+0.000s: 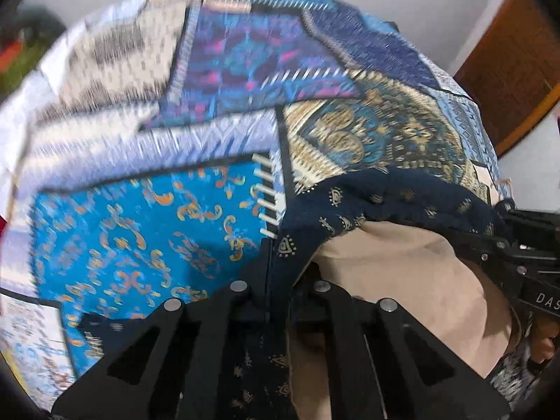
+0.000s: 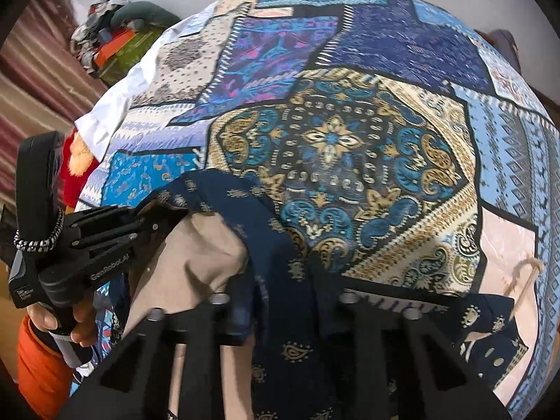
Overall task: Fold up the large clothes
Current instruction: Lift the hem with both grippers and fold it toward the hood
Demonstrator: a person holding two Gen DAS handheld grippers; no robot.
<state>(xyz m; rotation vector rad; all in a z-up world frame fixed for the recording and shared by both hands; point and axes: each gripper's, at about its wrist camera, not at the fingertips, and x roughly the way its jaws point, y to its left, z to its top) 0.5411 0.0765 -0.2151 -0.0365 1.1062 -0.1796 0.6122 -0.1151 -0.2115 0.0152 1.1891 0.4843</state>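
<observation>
Both grippers clamped on the navy paisley garment (image 2: 280,231), which has a beige inner side and hangs bunched between them over the patchwork bedspread (image 2: 350,147). Left gripper (image 1: 276,301) has its jaws shut with navy cloth pinched in the gap; right gripper (image 2: 280,311) likewise closed on a fold of the same fabric. In the right wrist view a hand (image 2: 75,325) holds the left gripper's handle, and a clothes pile (image 2: 115,31) sits at the bed's far corner.
</observation>
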